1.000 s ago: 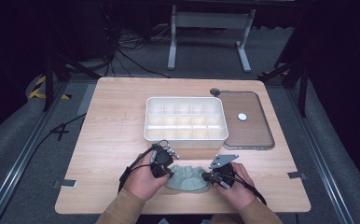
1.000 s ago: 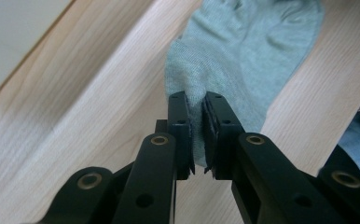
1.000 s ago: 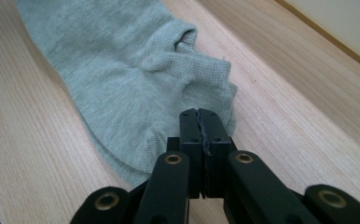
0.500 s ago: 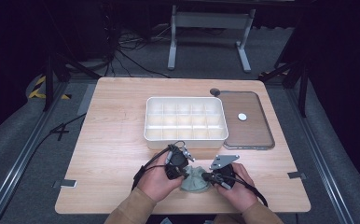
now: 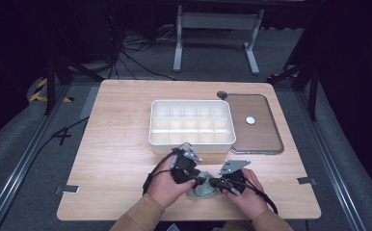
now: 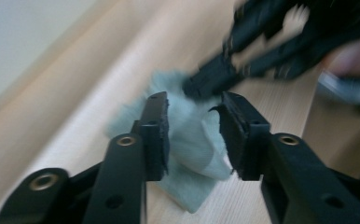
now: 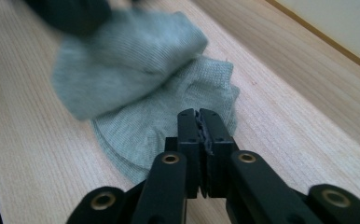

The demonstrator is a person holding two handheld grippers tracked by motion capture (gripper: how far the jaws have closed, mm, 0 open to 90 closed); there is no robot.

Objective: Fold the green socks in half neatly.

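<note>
My left gripper (image 6: 192, 135) has just been opening, its jaws now apart over the grey sock (image 6: 192, 149) low in the frame. My right gripper (image 7: 199, 135) is pinched on the sock's edge, so I judge the fold is being handed over.

We see a pale wooden table (image 5: 116, 144). On it lie a white compartment box (image 5: 192, 123) near the middle, a clear lid (image 5: 259, 126) just beside it, and a grey-green sock (image 5: 203, 188) at the near edge.

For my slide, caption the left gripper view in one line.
Left gripper, its jaws just opened, straddles a crumpled pale grey-green knitted sock on the light wooden table.
</note>
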